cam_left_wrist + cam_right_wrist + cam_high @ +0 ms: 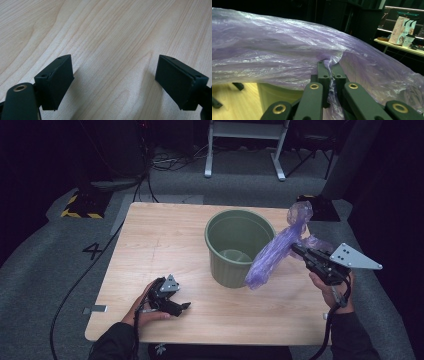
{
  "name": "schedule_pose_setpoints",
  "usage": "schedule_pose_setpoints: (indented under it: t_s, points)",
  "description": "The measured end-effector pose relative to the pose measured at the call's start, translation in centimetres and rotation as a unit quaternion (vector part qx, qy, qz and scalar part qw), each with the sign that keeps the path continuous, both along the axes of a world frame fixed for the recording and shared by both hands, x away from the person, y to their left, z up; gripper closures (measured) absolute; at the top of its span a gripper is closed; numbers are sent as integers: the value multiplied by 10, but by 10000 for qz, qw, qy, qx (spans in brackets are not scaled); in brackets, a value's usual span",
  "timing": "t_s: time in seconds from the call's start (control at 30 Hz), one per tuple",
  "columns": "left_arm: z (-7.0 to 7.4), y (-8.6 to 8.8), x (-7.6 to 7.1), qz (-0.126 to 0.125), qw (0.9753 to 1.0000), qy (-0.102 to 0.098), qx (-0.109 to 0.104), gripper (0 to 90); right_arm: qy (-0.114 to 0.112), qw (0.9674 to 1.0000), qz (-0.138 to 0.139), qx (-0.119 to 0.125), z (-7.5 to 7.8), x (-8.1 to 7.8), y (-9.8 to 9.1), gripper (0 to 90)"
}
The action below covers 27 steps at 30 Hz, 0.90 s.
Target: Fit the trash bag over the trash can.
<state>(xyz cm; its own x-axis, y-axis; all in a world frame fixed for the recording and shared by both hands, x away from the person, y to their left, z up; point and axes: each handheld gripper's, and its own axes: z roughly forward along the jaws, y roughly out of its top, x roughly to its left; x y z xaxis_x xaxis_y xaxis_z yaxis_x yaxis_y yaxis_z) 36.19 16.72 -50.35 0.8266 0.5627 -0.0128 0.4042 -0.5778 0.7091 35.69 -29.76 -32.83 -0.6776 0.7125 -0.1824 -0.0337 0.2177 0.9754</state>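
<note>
Bags: we count one purple plastic bag [272, 254], raised beside the bin's right rim.
Bins: one green bin [237, 246], mid-table [165, 245].
Right gripper [296, 249]: we see jaws pinched on the bag.
Left gripper [184, 307]: jaws wide, nothing between, resting low on the table.

Wooden table [165, 240], grey carpeted floor [50, 255]

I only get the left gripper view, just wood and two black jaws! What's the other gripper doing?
Observer: The right gripper is shut on a purple plastic bag, held up in the air.
Operator: Is there somewhere to put the bag?
Observer: Yes, a green bin stands upright on the table, just beside the hanging bag.
Operator: Is anything in the bin?
Observer: It looks empty; its bottom shows bare.
</note>
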Motion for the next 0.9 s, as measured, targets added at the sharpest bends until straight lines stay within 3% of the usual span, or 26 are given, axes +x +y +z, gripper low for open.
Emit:
schedule_pose_setpoints:
  t_s: [0.33, 0.43, 0.57, 0.73, 0.9]
  points:
    - [4, 1, 0, -6, 9999, 46, 105, 161, 27, 9996, -231, -136, 6, 20, 12, 890]
    - [11, 3, -2, -1, 9999, -46, -106, 167, 40, 9992, -324, -218, 6, 25, 16, 890]
    - [30, 6, -7, 39, 9980, -354, -521, 178, 44, 9988, -396, -276, 5, 31, 19, 890]
    - [50, 8, -11, 41, 9953, -637, -722, 180, 63, 9975, -567, -415, 3, 39, 24, 890]
    - [62, 6, -7, 26, 9938, -812, -754, 182, 60, 9958, -751, -512, 4, 45, 27, 890]
